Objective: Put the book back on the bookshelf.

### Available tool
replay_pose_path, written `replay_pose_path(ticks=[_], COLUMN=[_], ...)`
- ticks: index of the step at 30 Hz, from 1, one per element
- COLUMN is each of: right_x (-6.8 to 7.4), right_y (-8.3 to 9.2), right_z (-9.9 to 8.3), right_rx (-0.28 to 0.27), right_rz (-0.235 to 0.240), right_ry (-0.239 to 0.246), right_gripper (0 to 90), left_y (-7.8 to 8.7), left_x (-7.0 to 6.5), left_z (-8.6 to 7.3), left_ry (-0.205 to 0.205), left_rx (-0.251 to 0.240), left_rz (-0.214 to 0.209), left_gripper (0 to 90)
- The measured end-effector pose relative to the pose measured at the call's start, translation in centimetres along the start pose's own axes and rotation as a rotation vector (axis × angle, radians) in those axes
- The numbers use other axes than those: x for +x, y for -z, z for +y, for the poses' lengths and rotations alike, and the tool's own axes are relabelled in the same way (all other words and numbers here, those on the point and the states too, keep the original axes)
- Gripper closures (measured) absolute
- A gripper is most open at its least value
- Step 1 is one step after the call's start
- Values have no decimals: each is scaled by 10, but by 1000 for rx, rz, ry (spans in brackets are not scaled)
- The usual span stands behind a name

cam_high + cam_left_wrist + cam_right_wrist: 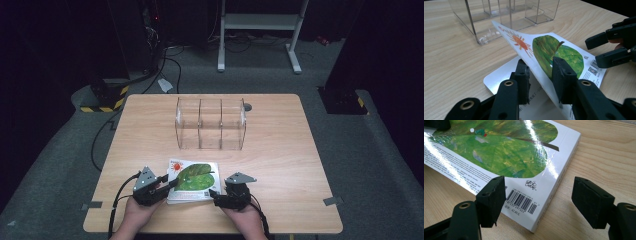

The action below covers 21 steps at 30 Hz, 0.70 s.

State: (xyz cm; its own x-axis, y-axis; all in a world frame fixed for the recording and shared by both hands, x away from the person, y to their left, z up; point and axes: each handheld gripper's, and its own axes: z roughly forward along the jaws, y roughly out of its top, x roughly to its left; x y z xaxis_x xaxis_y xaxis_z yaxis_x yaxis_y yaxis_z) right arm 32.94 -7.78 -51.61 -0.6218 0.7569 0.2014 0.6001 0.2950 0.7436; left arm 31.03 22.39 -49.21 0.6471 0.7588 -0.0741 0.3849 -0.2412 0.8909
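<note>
A white picture book [194, 176] with a green leaf and an orange sun on its cover lies at the table's near edge. My left gripper [172, 185] is shut on the cover's left edge. In the left gripper view the cover [541, 50] rises at a slant between the jaws of my left gripper [540, 70], baring a white page [501, 75] beneath. My right gripper [214, 195] stands open at the book's near right corner. Its left jaw hangs over the barcode [521, 201] and its right jaw over bare wood, with the right gripper [537, 195] straddling the spine edge.
A clear plastic organiser [211, 123] with three compartments stands at the middle of the wooden table [280, 150], just beyond the book. A small grey disc [248, 106] lies behind it. A metal stand [260, 22] and cables are on the floor past the table.
</note>
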Motion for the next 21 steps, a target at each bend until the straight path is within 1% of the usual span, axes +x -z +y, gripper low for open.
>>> replay_pose_path(ticks=[3, 4, 5, 6, 7, 8, 9, 10, 11, 12, 14, 16, 18, 19, 20, 21], right_x=[0, -1, -1, -2, -2, -2, -2, -3, -3, -5, -6, -9, -12, -12, -14, -14], right_y=[0, -1, -1, -2, -2, -2, -3, -4, -4, -5, -6, -8, -10, -10, -13, -14], right_z=[0, 0, 1, 1, 1, 1, 2, 2, 2, 3, 3, 5, 7, 7, 8, 9], right_rx=[-3, -4, -7, -6, -6, -6, -8, -10, -10, -9, -10, -9, -2, -2, 6, 7], right_rz=[4, 8, 11, 17, 17, 19, 28, 38, 38, 51, 56, 78, 101, 101, 118, 123], right_ry=[-8, -6, -4, -9, -9, -11, -22, -23, -23, -38, -43, -54, -83, -83, -95, -98], right_gripper=[271, 270, 269, 268, 268, 266, 257, 252, 252, 239, 232, 212, 194, 194, 183, 180], left_y=[1, 2, 2, 3, 3, 4, 5, 5, 6, 6, 7, 8, 8, 8, 8, 8], left_x=[-1, -4, -4, -6, -6, -6, -8, -8, -8, -9, -10, -11, -12, -12, -12, -12], left_z=[0, 1, 1, 2, 2, 2, 2, 2, 3, 2, 2, 2, 2, 2, 1, 1], left_ry=[-12, -34, -34, -55, -55, -68, -87, -87, -96, -101, -115, -135, -136, -136, -138, -138], left_rx=[-11, -23, -23, -35, -35, -42, -55, -55, -61, -66, -74, -84, -89, -89, -87, -87], left_rz=[-2, -6, -6, -9, -9, -9, -11, -11, -10, -13, -12, -11, -14, -14, -11, -11], left_gripper=[682, 686, 688, 690, 691, 691, 695, 695, 695, 696, 697, 699, 699, 699, 699, 699])
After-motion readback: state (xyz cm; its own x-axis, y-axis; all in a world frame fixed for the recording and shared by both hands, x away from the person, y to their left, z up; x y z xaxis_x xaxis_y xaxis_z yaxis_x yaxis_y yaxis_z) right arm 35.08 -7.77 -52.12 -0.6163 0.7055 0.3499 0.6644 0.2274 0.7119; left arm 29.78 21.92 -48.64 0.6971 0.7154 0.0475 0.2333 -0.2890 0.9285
